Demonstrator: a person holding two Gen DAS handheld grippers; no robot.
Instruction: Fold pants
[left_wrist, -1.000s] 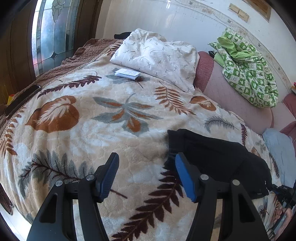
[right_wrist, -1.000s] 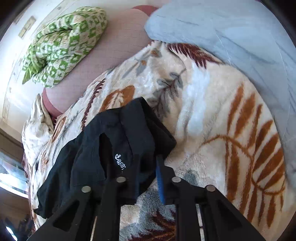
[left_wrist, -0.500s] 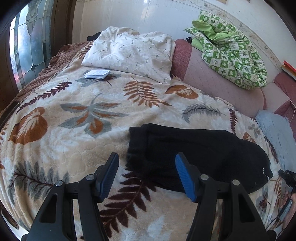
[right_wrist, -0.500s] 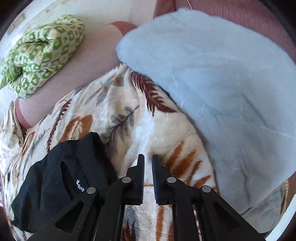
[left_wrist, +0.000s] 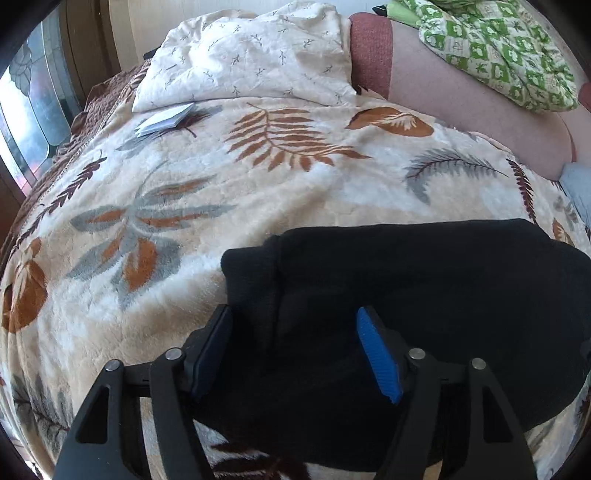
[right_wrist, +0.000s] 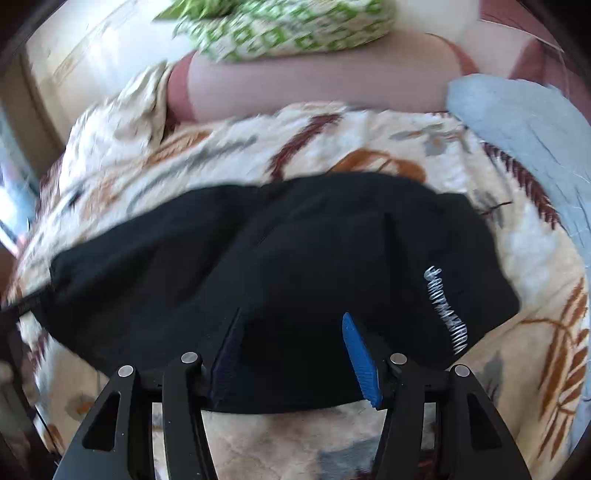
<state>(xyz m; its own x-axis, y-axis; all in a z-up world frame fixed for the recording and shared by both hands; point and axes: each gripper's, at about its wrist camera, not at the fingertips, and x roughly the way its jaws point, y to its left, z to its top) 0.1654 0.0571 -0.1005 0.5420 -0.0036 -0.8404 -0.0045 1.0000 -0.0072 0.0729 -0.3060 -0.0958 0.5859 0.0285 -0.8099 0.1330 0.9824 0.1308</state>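
The pants (left_wrist: 424, 295) are matt black knit cloth; the blanket (left_wrist: 258, 192) beneath is plush, fuzzy fleece with printed leaves.

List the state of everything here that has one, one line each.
Black pants: folded into a compact bundle, lying flat on the leaf-print blanket, not gripped.
Left hand-held gripper: open, over the pants.
Right hand-held gripper: open, over the pants.
Booklet: closed, beside the pillow.

Pants (left_wrist: 424, 295) on blanket (left_wrist: 258, 192); pillow (left_wrist: 251, 55) behind, booklet (left_wrist: 164, 120) before pillow.
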